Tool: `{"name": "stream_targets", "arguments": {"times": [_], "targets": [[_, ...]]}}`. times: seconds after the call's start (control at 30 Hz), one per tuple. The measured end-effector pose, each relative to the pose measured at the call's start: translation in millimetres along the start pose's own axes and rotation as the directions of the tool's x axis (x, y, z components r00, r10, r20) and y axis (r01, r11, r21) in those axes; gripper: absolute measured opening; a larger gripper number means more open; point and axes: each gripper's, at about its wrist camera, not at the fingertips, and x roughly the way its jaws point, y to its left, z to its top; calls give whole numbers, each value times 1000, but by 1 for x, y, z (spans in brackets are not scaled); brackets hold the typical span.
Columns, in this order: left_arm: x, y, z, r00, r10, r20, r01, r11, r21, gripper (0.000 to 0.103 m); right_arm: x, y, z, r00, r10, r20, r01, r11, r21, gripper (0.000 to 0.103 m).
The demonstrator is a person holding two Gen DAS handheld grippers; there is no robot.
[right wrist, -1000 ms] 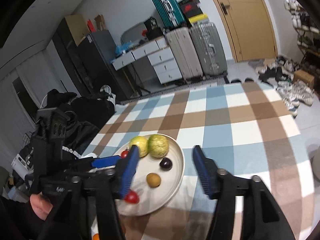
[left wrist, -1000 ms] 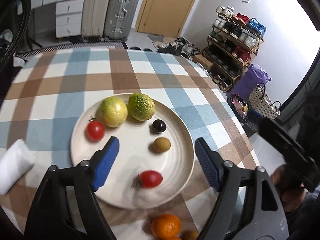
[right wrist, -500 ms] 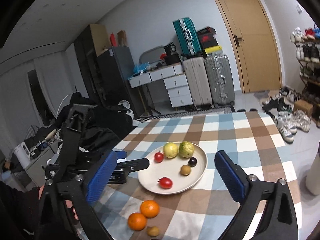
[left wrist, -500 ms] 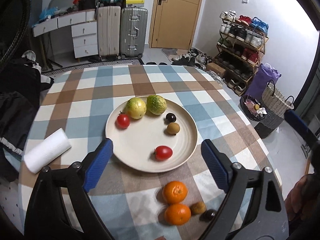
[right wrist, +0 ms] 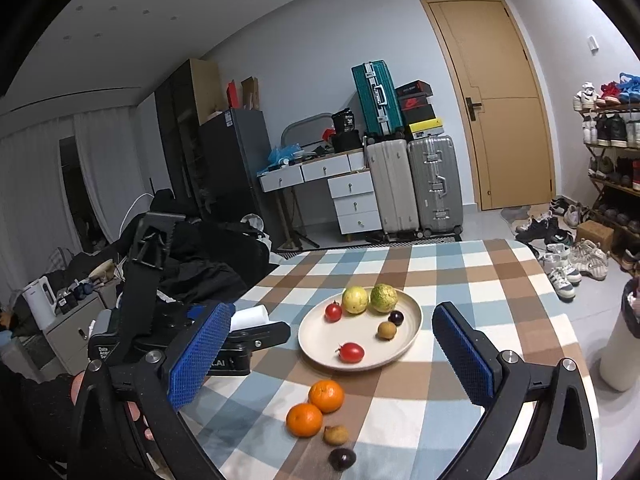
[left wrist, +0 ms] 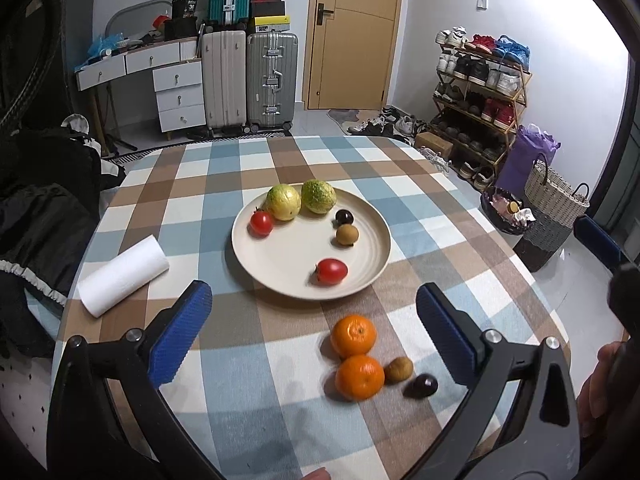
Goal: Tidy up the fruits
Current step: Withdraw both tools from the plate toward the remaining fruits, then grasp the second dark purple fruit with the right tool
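Above the table (left wrist: 280, 168), both grippers tilt downward, left gripper (left wrist: 314, 330) fingers opening, right gripper (right wrist: 332, 354) spread, empty.

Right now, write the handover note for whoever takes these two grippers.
Left gripper: jaws opening, nothing between them. Right gripper: open, empty.
On the plate: two tomatoes, two yellow-green fruits, one dark fruit, one brown fruit.
Still on the checked tablecloth, nearer you: two oranges, a small brown fruit, a small dark fruit.
Left to do: probably move those four onto the plate.
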Motion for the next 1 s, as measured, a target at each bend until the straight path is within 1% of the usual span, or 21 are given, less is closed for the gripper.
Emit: {"name": "stream_targets", "arguments": {"times": [0.23,0.4,0.57,0.7,0.8,1.0], "targets": [[-4,0,-26,1000,4,-15,-4,1000,-5,102,-6,-2,-20,996,-89,-17,89,996,19,103],[1,2,-50,999,7,-43,-7,1000,8,102,-4,-7,-38,992,-113,-57,115,992,42,103],[9,10,-75,996,-14,-85,14,1000,0,102,8,-16,-60,985,-110,-135,121,989,79,103],[13,17,-87,994,-17,-104,16,1000,-12,102,27,-22,-82,966,-111,-235,138,985,103,103],[18,22,-91,993,-22,-119,20,1000,-23,102,43,-23,-98,948,-93,-306,132,985,111,103],[25,26,-99,991,-6,-137,4,1000,-21,102,60,-18,-113,928,-64,-367,110,988,106,102]]}}
